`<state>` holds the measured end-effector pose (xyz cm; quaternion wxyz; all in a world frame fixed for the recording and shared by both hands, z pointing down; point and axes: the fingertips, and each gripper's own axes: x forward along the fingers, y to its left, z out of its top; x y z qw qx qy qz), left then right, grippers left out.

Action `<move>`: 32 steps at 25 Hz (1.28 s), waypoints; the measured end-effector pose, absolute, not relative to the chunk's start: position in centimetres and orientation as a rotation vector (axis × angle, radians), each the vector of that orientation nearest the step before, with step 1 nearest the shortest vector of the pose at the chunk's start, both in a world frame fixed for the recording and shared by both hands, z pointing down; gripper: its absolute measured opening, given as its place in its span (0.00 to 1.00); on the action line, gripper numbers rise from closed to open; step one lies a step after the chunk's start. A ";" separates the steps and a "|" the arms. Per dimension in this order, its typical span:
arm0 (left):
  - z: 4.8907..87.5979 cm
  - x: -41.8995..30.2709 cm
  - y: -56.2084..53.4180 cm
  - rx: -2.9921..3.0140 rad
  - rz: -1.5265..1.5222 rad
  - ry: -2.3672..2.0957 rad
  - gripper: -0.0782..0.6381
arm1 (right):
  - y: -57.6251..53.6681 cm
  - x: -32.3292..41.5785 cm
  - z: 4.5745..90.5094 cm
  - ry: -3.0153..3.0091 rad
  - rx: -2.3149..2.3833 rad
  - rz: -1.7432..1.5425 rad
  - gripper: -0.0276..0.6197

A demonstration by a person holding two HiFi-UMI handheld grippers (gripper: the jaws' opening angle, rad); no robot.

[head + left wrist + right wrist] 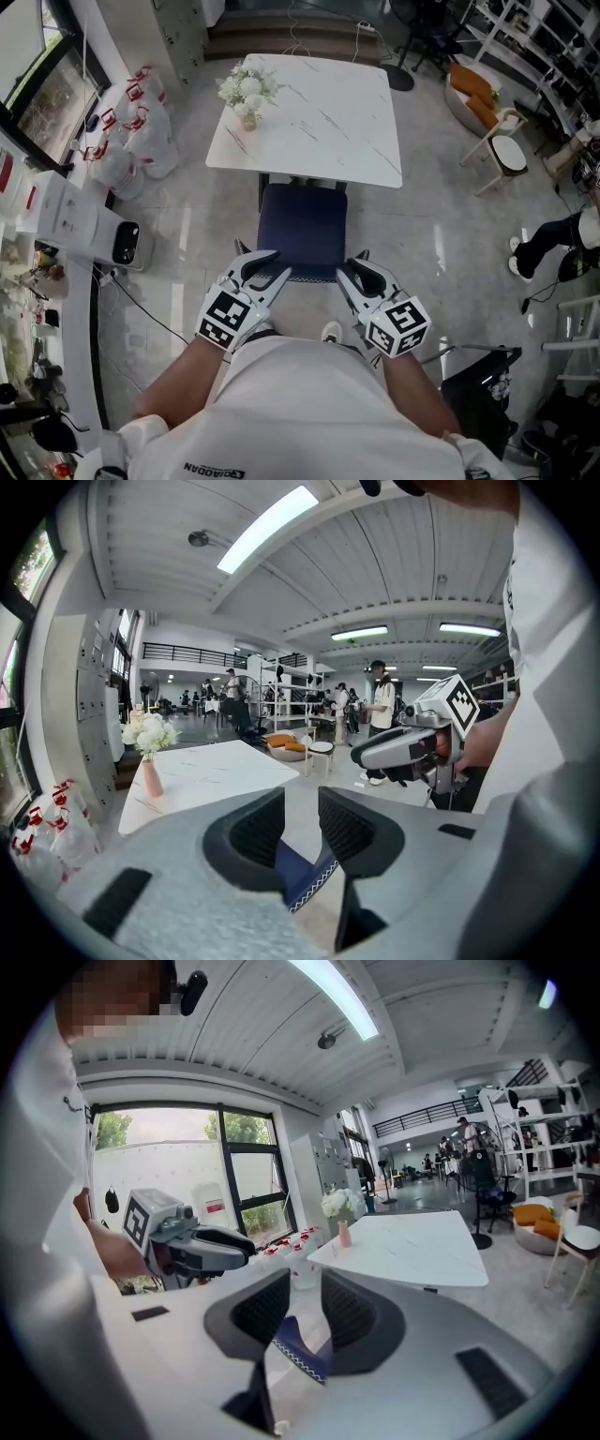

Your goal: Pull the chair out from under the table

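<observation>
A dark blue chair stands on the near side of the white marble table, its far end just under the tabletop's edge. My left gripper is at the chair's near left corner and my right gripper at its near right corner. In the left gripper view the jaws of my left gripper stand apart, with the chair's blue stitched edge low between them and floor showing through the gap. In the right gripper view my right gripper is likewise open around the blue edge.
A pink vase of white flowers stands on the table's left side. White bags with red print and a white appliance line the left wall. A small white side chair and a seated person's legs are at the right.
</observation>
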<state>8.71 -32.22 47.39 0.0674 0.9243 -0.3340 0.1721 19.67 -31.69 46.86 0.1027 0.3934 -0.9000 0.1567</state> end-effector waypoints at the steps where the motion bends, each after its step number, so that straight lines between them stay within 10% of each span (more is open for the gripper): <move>1: 47.8 8.6 -32.1 2.784 0.541 -0.998 0.28 | -31.6 19.7 47.2 -2.643 1.152 0.449 0.22; 14: 63.1 5.3 -30.5 2.769 1.487 -0.632 0.27 | -30.3 20.3 61.3 -2.145 0.753 0.070 0.25; 32: 76.0 5.7 -32.4 2.568 1.921 -0.310 0.30 | -32.0 17.0 73.5 -1.831 0.308 -0.070 0.34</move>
